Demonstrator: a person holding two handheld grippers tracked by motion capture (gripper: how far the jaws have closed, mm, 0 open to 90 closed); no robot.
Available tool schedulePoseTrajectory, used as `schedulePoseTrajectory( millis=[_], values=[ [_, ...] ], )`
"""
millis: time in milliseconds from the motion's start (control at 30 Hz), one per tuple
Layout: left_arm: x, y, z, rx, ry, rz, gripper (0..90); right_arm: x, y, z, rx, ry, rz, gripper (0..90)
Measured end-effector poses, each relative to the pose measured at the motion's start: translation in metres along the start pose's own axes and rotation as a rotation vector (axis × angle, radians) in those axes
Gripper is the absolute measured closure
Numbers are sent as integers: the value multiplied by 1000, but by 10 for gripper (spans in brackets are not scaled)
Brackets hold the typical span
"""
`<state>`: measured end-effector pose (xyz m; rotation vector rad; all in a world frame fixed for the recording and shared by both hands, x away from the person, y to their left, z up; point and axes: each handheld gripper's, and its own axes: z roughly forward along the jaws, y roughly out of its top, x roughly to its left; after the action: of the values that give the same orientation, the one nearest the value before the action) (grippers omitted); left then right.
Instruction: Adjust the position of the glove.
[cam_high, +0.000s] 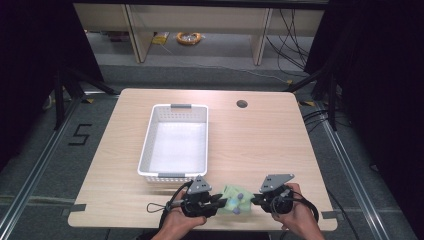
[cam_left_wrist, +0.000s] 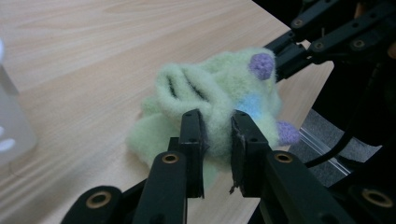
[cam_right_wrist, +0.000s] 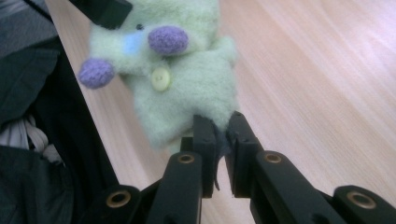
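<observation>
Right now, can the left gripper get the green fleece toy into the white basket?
Probably yes. The left gripper is shut on the green fleece toy, and the white basket sits open-topped just beyond it. But the right gripper also pinches the toy, so it must let go first.

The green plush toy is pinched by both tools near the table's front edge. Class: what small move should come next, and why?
Probably lift the green plush toy together and carry it toward the white basket. The left tool and right tool are each shut on its fabric, and the basket stands just beyond it.

Table evenly lit from above, surroundings dark; gripper views soft, slightly blurred.
</observation>
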<state>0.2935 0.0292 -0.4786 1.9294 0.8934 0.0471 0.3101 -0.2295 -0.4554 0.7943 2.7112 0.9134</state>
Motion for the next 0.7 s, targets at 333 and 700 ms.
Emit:
schedulePoseTrajectory(
  millis=[333,700],
  values=[
    [1,-16,8,34,-2,-52,726,-13,-3,21,62,54,-4,832],
    [1,-23,-5,46,7,-74,526,-20,-11,15,72,-34,111,595]
  ],
)
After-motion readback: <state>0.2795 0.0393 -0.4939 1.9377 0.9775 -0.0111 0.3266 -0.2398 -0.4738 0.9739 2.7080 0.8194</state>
